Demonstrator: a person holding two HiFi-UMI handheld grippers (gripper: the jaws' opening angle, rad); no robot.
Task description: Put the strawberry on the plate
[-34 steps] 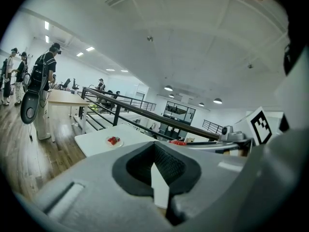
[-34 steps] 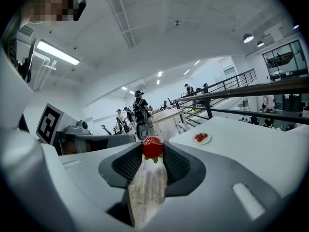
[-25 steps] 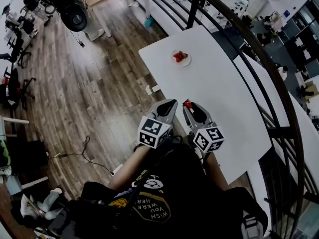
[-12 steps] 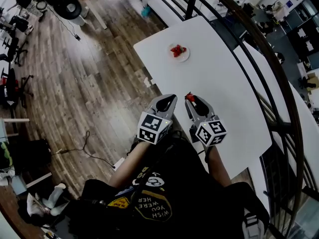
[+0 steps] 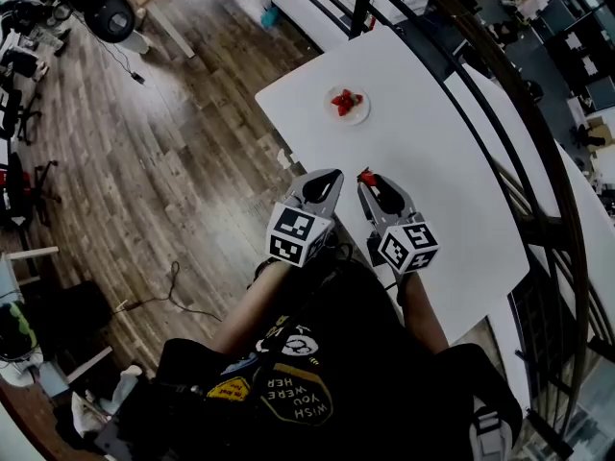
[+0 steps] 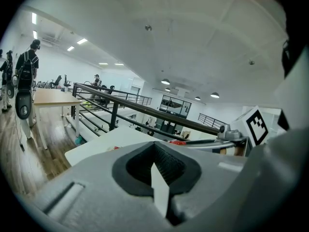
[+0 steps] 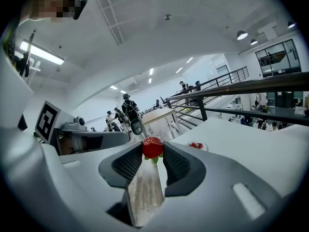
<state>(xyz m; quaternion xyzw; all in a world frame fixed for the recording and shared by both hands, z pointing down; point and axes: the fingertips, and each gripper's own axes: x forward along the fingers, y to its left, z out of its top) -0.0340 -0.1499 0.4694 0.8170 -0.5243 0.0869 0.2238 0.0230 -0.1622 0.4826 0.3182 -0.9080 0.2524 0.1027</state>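
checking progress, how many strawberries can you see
3. One strawberry is clamped in the right gripper; what look like two lie on the plate farther up the table, too small to be sure.

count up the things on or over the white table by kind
strawberries: 3, one strawberry in the right gripper, what look like two on the plate
plates: 1
grippers: 2, counting the left gripper
total: 6
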